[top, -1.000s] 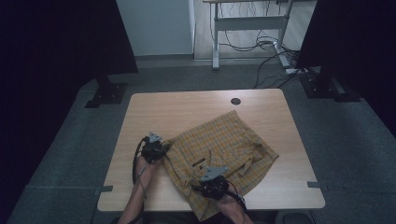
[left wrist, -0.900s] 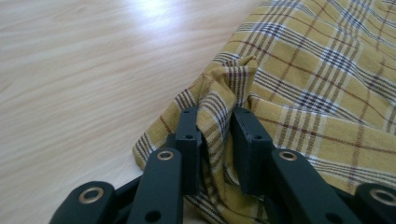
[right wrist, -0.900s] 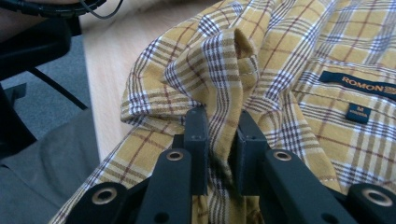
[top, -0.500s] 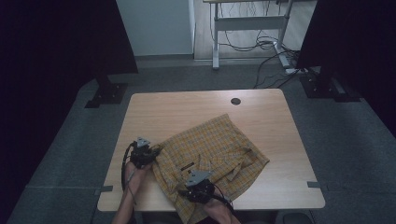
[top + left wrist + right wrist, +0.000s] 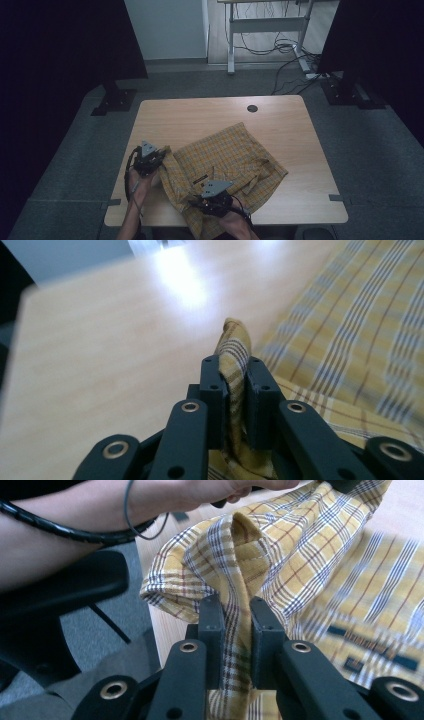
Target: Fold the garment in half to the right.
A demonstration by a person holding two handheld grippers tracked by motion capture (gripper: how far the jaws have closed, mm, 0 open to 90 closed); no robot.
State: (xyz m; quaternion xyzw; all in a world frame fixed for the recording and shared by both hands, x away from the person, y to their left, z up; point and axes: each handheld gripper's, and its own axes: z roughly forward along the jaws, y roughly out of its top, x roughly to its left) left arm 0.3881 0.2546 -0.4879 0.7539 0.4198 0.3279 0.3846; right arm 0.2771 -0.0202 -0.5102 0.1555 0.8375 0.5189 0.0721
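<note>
**Both grippers pinching the yellow plaid shirt at the near edge of the table**

Since the earlier frames you have drawn both hands toward the near-left of the table and lifted them, and the shirt (image 5: 230, 165) has slid that way with them, its near hem now hanging over the front edge of the table (image 5: 200, 115).

On the left, your left gripper (image 5: 161, 159) sits at the shirt's left corner, close to the table's left edge. Its jaws have just been closing, and in the left gripper view they are pressed together on a raised fold of the plaid cloth (image 5: 233, 355), which stands up between the pads, with bare tabletop (image 5: 115, 340) beyond.

In the middle, the shirt lies rumpled across the near half of the table, its dark neck label (image 5: 199, 179) facing up.

To the right, your right gripper (image 5: 212, 207) is at the front edge of the table. In the right gripper view its jaws clamp a bunched ridge of fabric (image 5: 235, 605), with your other forearm (image 5: 75, 540) and an office chair (image 5: 55, 605) behind.
</note>
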